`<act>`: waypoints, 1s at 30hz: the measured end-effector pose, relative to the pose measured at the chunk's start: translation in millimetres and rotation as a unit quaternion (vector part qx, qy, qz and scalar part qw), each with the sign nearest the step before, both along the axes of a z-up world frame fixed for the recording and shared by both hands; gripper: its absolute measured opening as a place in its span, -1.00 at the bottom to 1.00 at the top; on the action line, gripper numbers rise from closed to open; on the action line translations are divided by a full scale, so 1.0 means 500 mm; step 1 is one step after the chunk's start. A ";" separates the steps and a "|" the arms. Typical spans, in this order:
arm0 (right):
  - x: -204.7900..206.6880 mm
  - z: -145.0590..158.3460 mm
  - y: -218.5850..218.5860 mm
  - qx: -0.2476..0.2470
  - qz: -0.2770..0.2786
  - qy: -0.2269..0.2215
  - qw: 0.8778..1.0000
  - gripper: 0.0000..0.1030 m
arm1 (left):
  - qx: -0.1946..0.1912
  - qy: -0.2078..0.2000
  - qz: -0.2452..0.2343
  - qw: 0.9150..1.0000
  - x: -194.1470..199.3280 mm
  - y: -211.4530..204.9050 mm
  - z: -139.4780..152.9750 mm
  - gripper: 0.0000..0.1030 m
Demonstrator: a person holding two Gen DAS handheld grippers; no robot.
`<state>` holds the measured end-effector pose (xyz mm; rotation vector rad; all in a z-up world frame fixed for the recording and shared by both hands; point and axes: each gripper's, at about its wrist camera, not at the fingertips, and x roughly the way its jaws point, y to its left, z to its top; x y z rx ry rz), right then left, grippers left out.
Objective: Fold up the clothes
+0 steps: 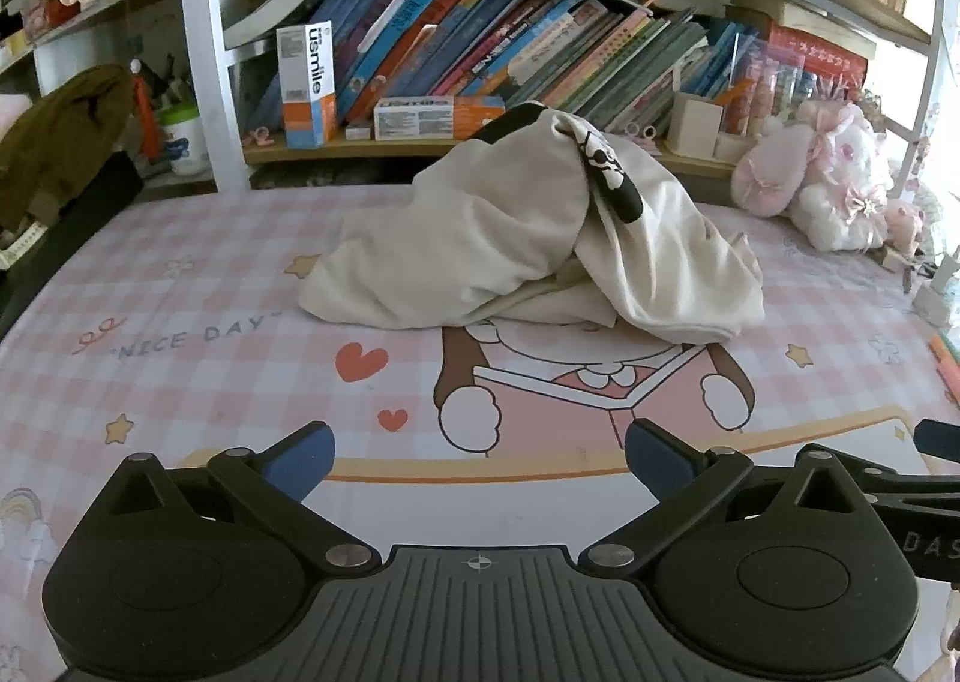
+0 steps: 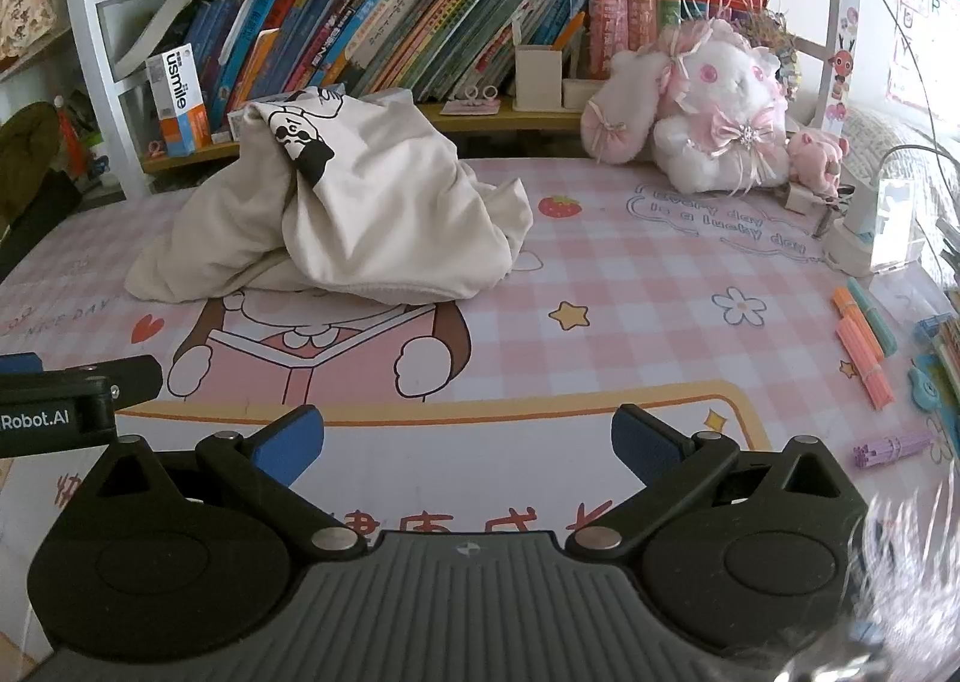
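Pink checked mat (image 1: 180,286) — bookshelf (image 1: 480,148) behind

The garment (image 1: 510,238) is cream with a black-and-white cartoon print near its top. The tabletop (image 1: 180,322) wears a pink-and-white check cover with yellow stars, red hearts, a strawberry and a cartoon figure reading a pink book inside an orange border. The left tongs (image 1: 480,457) and right tongs (image 2: 468,445) are black with blue pads. The plush toy (image 2: 714,124) is white and pink with bows. The box (image 1: 307,82) is white and orange. The stick bundles (image 2: 864,346) are orange, teal and purple.
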<state>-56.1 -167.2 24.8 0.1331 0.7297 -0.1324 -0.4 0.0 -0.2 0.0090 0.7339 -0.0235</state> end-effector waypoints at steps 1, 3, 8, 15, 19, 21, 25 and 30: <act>0.000 0.000 0.000 0.000 0.000 0.000 1.000 1.00 | 0.000 0.001 0.000 1.000 0.000 0.000 0.000 1.00; -0.001 0.000 0.001 -0.001 0.000 0.000 1.000 1.00 | -0.001 0.004 0.000 1.000 0.000 0.001 -0.001 1.00; -0.002 0.000 0.003 -0.002 0.000 0.000 1.000 1.00 | -0.003 0.009 0.001 1.000 -0.001 0.002 -0.002 1.00; -0.007 0.001 0.002 -0.004 0.001 0.000 1.000 1.00 | 0.006 0.005 0.006 1.000 -0.003 0.003 -0.001 1.00; -0.004 0.001 0.005 -0.004 0.001 0.000 1.000 1.00 | 0.008 0.004 0.005 1.000 -0.004 0.001 -0.002 1.00; -0.004 0.000 0.004 -0.004 0.001 0.000 1.000 1.00 | 0.008 0.003 0.005 1.000 -0.005 0.001 -0.002 1.00; -0.008 -0.001 0.005 -0.004 0.001 0.000 1.000 1.00 | 0.013 0.002 0.005 1.000 -0.007 0.000 -0.002 1.00; -0.010 0.000 0.008 -0.005 0.002 0.002 1.000 1.00 | 0.016 0.006 0.004 1.000 -0.008 0.000 -0.003 1.00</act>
